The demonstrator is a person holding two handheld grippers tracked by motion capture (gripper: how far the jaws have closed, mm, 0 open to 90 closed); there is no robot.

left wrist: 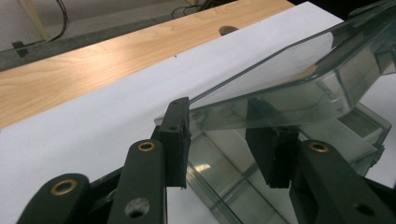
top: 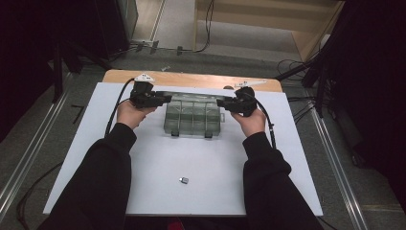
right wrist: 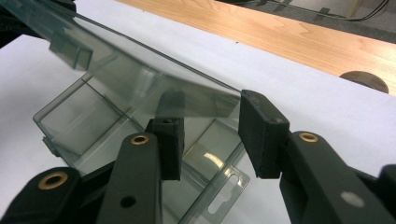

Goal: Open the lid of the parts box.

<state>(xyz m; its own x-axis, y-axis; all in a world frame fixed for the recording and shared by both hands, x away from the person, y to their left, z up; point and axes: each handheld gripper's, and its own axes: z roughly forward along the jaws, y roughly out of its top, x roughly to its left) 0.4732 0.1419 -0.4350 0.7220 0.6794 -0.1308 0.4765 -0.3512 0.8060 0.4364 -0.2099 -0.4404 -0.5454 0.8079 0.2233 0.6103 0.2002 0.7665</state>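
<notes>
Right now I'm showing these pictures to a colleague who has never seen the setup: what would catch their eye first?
The clear plastic compartment box at the far middle of the white sheet, its lid raised at a slant. The left gripper and right gripper each have their jaws about one end of that lid. A small dark metal piece lies alone near the front.

box point(top: 193, 117): clear smoky plastic, glossy | lid point(left wrist: 299, 70): same clear plastic, smooth, reflective | sheet point(top: 191, 163): white, matt, paper-like | table point(top: 191, 78) far edge: pale wood, smooth grain | gripper pads point(right wrist: 264, 133): black, matt, rubbery, slightly rough | near small piece point(top: 184, 180): metallic grey
</notes>
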